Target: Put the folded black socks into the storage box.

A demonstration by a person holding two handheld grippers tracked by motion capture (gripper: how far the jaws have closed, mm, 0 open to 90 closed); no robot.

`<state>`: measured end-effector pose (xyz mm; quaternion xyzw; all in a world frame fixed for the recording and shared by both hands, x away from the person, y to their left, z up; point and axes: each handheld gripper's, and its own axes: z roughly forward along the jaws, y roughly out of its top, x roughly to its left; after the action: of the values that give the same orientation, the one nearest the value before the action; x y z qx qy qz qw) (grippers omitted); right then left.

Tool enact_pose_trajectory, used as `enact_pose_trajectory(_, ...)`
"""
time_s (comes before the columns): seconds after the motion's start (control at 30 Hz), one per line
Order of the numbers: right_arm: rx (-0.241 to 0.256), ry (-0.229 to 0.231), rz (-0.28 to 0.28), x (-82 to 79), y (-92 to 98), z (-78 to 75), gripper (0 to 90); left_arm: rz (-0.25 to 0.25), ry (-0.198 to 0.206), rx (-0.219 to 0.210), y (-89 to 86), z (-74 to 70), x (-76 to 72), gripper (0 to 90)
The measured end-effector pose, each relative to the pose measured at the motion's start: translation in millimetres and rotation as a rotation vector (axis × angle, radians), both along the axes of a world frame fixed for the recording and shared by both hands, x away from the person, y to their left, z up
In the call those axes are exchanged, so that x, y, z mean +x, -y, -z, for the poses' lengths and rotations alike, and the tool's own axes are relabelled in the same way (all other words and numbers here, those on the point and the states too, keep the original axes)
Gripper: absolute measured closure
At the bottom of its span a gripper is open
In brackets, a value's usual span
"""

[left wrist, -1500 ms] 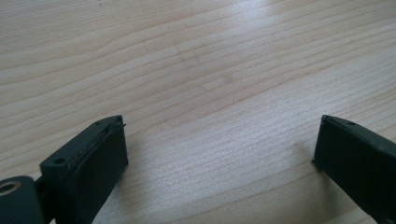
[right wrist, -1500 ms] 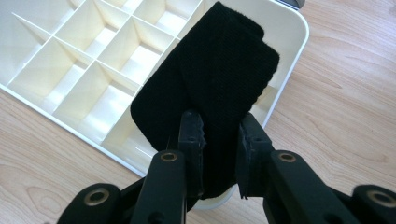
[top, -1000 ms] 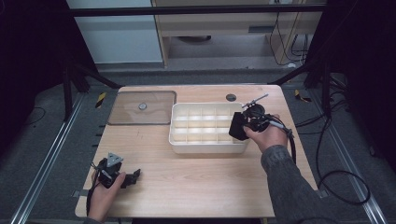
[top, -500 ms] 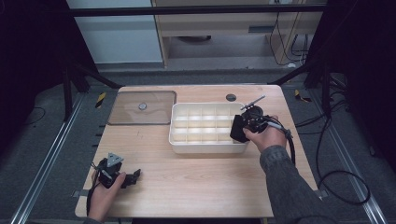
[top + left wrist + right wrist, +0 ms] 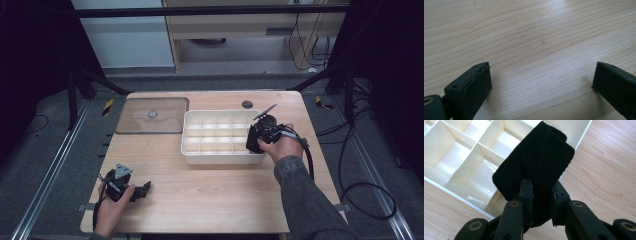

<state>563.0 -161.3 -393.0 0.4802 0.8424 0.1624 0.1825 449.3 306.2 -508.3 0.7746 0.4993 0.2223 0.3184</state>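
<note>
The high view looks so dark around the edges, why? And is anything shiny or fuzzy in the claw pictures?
High view: light falls on the table, the surroundings stay dim. Left gripper view: a pale sheen on the wood, and the left claw near the lens is soft. Right gripper view: the tray glints, and the black cloth shows little detail.

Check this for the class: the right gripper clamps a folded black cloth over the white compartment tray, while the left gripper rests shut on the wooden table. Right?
Not quite. The left gripper is open; the left gripper view shows its jaws wide apart over the wooden table. The right gripper does clamp the folded black cloth over the white compartment tray.
</note>
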Motion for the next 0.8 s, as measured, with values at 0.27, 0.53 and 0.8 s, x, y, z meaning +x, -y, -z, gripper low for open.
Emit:
enact_pose_trajectory(0.27, -0.03, -0.005, -0.011, -1.0, -6.0, 7.4, 75.1, 0.001, -0.001, -0.001, 0.9, 0.2, 0.4, 0.7)
enact_pose_trajectory(0.53, -0.05, -0.012, -0.006, -2.1, -10.5, 20.4, 75.2, 0.006, -0.006, 0.003, 1.2, -0.1, 0.8, 0.4)
enact_pose_trajectory(0.8, -0.048, -0.005, -0.005, -2.4, -10.0, 20.2, 72.4, 0.006, -0.005, 0.001, 1.5, 0.0, 0.9, 0.4)
